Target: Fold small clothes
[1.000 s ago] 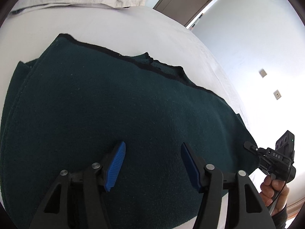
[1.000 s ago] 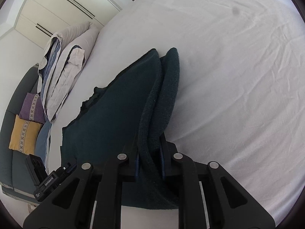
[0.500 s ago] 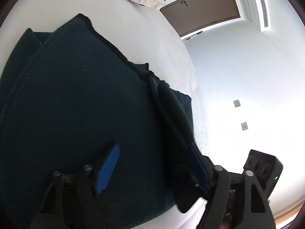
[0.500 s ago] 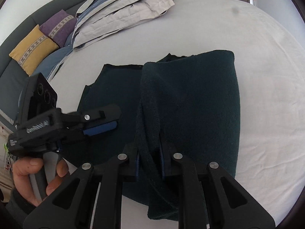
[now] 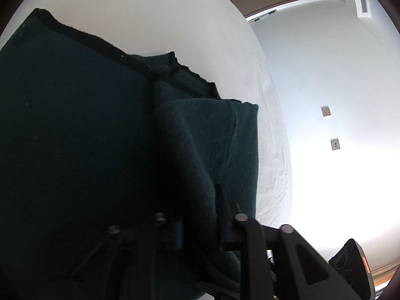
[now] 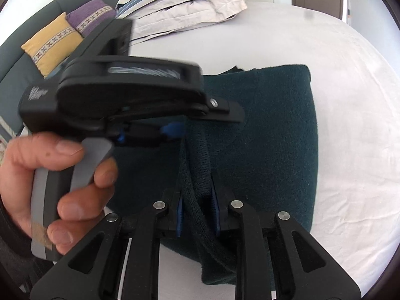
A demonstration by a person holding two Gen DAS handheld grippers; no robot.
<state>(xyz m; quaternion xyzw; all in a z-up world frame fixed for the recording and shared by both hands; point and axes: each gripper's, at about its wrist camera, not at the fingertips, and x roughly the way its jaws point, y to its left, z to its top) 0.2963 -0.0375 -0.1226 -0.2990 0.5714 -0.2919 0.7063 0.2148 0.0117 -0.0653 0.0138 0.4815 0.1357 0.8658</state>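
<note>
Dark green knit is bunched between the right gripper (image 6: 197,211), whose jaws have just eased a little yet grasp the sweater (image 6: 275,135); the left gripper (image 5: 200,215) has just clamped onto the same folded edge. One side lies folded across on the white bed (image 6: 350,150). Further folds seem left.

Daylit room, strong backlight on one side, fisheye bending at every edge.

The left wrist view blows out to white glare at lower right, leaving the dark green garment (image 5: 87,137) and the left gripper (image 5: 197,225) nearly black, perhaps too dark to read. The right wrist view is evenly lit; the left gripper's body there is motion-blurred.
</note>
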